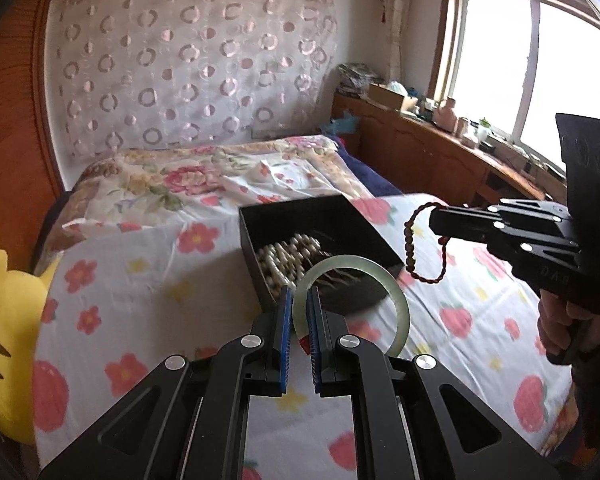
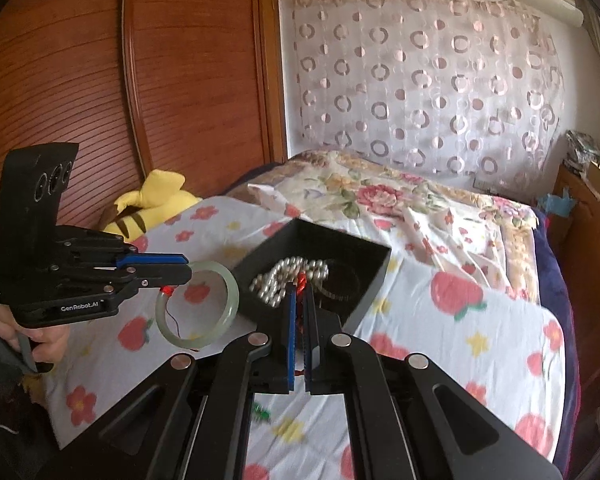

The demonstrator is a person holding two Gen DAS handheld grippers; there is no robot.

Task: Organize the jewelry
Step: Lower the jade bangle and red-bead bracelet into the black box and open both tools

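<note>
Left tongs [image 1: 300,294] pinch jade bangle [image 1: 396,300], right tongs [image 1: 432,220] red cord bracelet [image 1: 410,248]

Both wrist cams sit close above the flower-print bedsheet [image 1: 148,280], facing the headboard end, sharing the open black box [image 1: 324,216] [image 2: 332,248].

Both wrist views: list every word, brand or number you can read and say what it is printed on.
"GenRobot.AI": white print on the side of the left gripper, seen in the right wrist view.
Small white label at that gripper's rear end: too small to read.
Embossed letters on the right gripper body, left wrist view: too faint to read.
Nothing else carries text.
</note>
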